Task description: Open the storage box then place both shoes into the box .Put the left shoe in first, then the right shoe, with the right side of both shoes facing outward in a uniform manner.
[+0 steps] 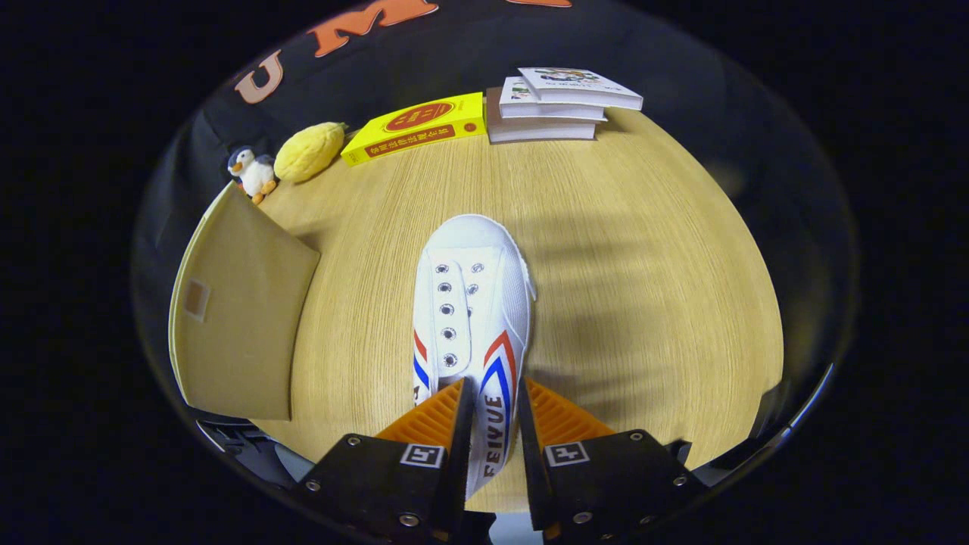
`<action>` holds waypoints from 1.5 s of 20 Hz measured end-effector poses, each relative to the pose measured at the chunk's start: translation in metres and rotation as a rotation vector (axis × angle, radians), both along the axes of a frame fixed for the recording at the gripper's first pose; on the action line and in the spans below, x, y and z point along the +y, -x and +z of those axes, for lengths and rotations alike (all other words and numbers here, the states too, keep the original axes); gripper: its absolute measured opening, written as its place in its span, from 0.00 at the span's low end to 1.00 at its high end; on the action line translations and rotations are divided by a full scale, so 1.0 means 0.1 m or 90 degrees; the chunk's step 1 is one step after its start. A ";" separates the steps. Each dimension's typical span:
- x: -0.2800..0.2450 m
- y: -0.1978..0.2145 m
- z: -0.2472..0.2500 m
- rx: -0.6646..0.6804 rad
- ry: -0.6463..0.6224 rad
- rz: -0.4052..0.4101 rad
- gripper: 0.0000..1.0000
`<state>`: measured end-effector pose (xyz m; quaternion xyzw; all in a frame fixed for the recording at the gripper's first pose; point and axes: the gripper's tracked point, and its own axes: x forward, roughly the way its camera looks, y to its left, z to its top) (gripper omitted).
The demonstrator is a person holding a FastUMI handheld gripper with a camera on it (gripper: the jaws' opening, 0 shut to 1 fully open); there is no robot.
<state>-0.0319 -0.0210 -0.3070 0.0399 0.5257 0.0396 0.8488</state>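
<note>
A white canvas shoe (469, 303) with red and blue stripes and no laces lies on the wooden table, toe pointing away from me. My gripper (496, 420) is shut on the shoe's heel side wall, one finger inside the opening and the other pressing on the striped outer side. To the left of the shoe the tan storage box (235, 318) stands with its lid flap tilted up, showing a small square patch. What lies inside the box is hidden.
Along the far table edge sit a small penguin toy (253, 172), a yellow plush lemon (309, 150), a yellow book (416, 127) and a stack of books (560, 102). Bare wooden tabletop (643, 288) spreads to the right of the shoe.
</note>
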 end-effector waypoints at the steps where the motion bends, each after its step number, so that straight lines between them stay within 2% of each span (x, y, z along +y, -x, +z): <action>1: -0.01 -0.03 -0.04 0.003 0.005 0.006 0.34; 6: -0.01 -0.06 -0.10 0.000 -0.014 0.029 0.36; 9: -0.02 -0.04 -0.12 0.006 -0.056 -0.011 0.36; 11: -0.01 -0.03 -0.10 -0.005 -0.073 -0.018 0.32; 13: -0.07 -0.06 -0.10 -0.023 -0.089 -0.038 0.23; 14: -0.08 -0.06 -0.11 -0.021 -0.116 -0.068 0.10; 16: -0.05 -0.06 -0.11 -0.025 -0.187 -0.117 0.01; 19: 0.00 -0.06 -0.09 -0.049 -0.211 -0.143 0.00; 27: 0.32 -0.20 0.28 -0.080 -0.268 -0.155 0.00; 30: 0.46 -0.23 0.57 -0.108 -0.258 -0.135 0.00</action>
